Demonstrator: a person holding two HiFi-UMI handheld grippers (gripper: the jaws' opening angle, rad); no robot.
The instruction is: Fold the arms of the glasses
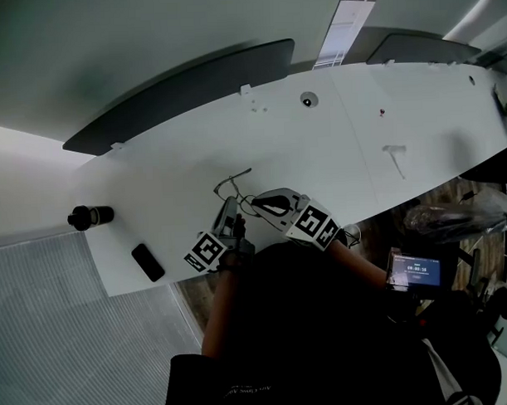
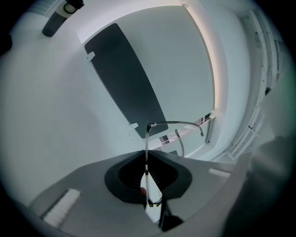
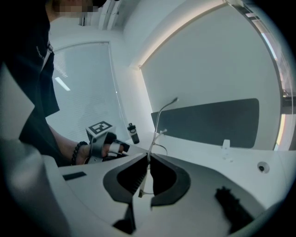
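Observation:
The thin wire-framed glasses (image 1: 233, 187) hang just above the white table (image 1: 334, 145) near its front edge, held from both sides. My left gripper (image 1: 230, 208) is shut on the frame; in the left gripper view the glasses (image 2: 148, 139) rise out of the gripper (image 2: 147, 161), and one arm (image 2: 178, 123) stretches to the right with its curved tip down. My right gripper (image 1: 253, 204) is shut on another thin part of the glasses (image 3: 157, 127), which stand up from the gripper (image 3: 148, 159). The left gripper's marker cube (image 3: 101, 128) and the hand show beyond.
A black bottle (image 1: 90, 216) lies at the table's left end, with a flat black object (image 1: 148, 262) near the front left corner. Dark partition panels (image 1: 183, 96) stand along the far edge. A small lit screen (image 1: 415, 271) sits off the table to the right.

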